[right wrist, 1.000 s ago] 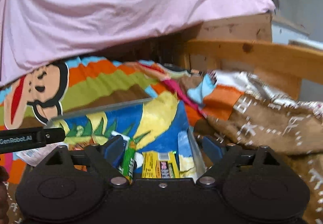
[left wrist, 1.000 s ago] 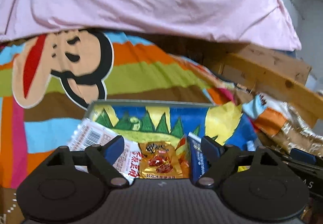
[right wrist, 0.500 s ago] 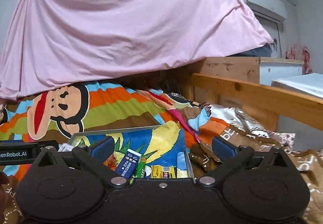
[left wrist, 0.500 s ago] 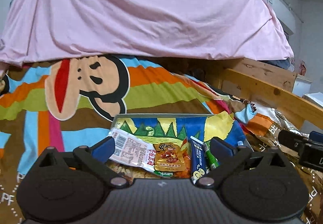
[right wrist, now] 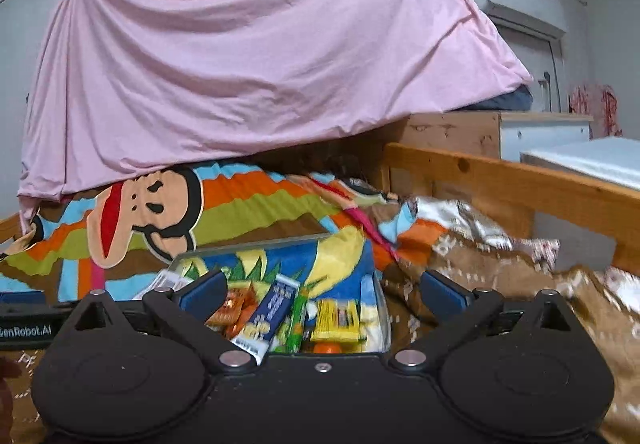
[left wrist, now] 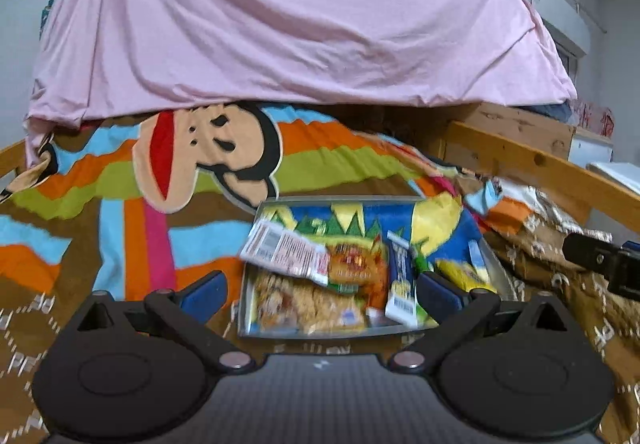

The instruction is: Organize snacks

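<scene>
Both grippers drawn back from tin [left wrist: 495, 269]; jaws just opened, now wide, nothing held; snack packets [left wrist: 362, 270] lie ahead-below left gripper [left wrist: 320, 290], nearer than right gripper [right wrist: 322, 290].

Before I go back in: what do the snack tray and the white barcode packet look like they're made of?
Snack tray: thin, straight grey rim with a dull sheen and a bright printed inside, so probably tin or sheet metal; plastic can't be ruled out. White barcode packet: thin printed plastic film or foil laminate, judging by its flat, slightly crinkled lie.
</scene>
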A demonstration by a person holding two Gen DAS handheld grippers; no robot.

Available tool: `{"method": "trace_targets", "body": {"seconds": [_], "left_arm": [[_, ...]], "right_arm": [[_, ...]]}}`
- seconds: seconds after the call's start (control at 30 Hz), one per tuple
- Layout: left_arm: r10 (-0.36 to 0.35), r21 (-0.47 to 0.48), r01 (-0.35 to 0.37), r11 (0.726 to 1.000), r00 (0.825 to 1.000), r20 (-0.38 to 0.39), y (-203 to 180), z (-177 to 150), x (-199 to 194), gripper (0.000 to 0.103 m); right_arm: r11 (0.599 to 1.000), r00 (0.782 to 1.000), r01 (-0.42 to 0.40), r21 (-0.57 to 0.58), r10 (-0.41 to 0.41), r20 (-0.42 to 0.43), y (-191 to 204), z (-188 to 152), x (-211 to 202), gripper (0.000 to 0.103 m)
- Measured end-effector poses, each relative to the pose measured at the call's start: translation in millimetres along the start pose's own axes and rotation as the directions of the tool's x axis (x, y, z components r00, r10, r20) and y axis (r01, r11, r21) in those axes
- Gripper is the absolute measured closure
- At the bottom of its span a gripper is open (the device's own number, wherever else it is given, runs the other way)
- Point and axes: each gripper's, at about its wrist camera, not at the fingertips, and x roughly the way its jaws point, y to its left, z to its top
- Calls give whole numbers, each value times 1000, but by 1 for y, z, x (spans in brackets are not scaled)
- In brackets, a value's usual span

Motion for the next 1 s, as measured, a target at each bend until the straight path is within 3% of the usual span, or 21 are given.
{"method": "trace_targets", "body": {"seconds": [0.2, 0.47, 1.0], "left_arm": [[18, -34, -20, 999, 999, -47, 7, -22, -33, 1], [73, -8, -74, 997, 995, -74, 13, -43, -62, 1], [88, 2, -89, 996, 991, -104, 14, -52, -67, 1]], "right_arm": [[1000, 998, 2, -13, -3, -65, -1, -19, -32, 1], [994, 988, -5, -107, -11, -152, 7, -42, -64, 1], [994, 984, -10, -112, -10, -177, 6, -47, -70, 1]]}}
